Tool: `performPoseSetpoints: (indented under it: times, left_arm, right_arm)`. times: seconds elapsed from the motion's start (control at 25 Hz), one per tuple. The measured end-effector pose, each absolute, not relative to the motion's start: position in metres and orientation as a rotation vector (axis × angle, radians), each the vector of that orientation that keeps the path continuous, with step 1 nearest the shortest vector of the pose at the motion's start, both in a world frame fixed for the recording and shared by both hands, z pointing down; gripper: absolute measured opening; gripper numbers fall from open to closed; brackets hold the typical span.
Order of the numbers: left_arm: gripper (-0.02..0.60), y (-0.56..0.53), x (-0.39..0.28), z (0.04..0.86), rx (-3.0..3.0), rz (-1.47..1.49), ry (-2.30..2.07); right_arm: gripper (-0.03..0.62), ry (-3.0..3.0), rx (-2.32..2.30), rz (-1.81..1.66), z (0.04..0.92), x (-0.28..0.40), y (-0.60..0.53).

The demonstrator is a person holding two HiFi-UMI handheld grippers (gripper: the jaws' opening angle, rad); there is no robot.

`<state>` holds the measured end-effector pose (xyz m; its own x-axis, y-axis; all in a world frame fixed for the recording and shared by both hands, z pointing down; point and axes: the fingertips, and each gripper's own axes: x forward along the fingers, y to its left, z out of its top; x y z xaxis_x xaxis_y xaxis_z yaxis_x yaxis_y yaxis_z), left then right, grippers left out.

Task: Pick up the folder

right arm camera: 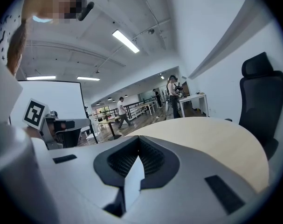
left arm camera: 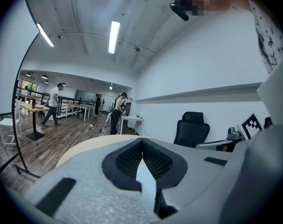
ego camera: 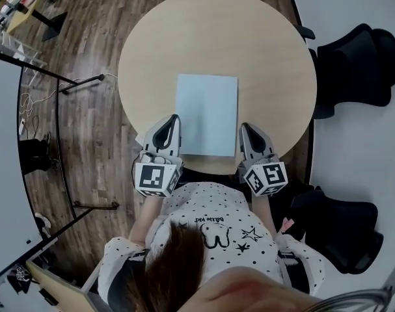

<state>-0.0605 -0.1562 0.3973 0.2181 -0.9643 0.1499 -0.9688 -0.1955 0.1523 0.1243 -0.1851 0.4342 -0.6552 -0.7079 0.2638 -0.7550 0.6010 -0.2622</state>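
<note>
Fingers [left arm camera: 125, 161] of the left gripper [ego camera: 175, 119] and right gripper [ego camera: 244, 127] are closed together on nothing, the folder [ego camera: 207, 114] lying flat on the table [ego camera: 184, 38] between them, so advancing unopened would likely shove it away.

The far half of the round counter [ego camera: 217, 38] lies bare, with open strips along both long sides of the folder [ego camera: 207, 114]. At the near rim, the left gripper [ego camera: 175, 118] and right gripper [ego camera: 243, 127] flank the folder closely. A black chair [ego camera: 353, 67] stands just beside the counter's right rim.
</note>
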Motion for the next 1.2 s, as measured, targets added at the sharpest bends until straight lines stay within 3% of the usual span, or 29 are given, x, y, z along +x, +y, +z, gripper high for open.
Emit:
performPoseSetpoints:
  times: [0.4,0.44,0.48,0.52,1.2]
  left_arm:
    - [0.02,-0.175,-0.077,0.388,2.351,-0.021,-1.76]
    - [0.032,-0.178,-0.074,0.389,2.362,-0.027,-1.731]
    - [0.098,-0.178,-0.072,0.389,2.371,-0.032,-1.7]
    - [0.121,-0.178,-0.071,0.391,2.378,-0.035,-1.672]
    - [0.15,-0.208,-0.089,0.464,2.27,0.05,-1.532]
  right_arm:
    - [0.008,-2.654,1.337,0.482,0.431,0.124,-0.192]
    - [0.017,-2.656,1.333,0.481,0.432,0.123,-0.193]
    - [0.038,-2.659,1.328,0.48,0.432,0.121,-0.194]
    - [0.073,-2.661,1.321,0.477,0.433,0.118,-0.194]
    - [0.14,-2.598,1.291,0.53,0.472,0.1,-0.23]
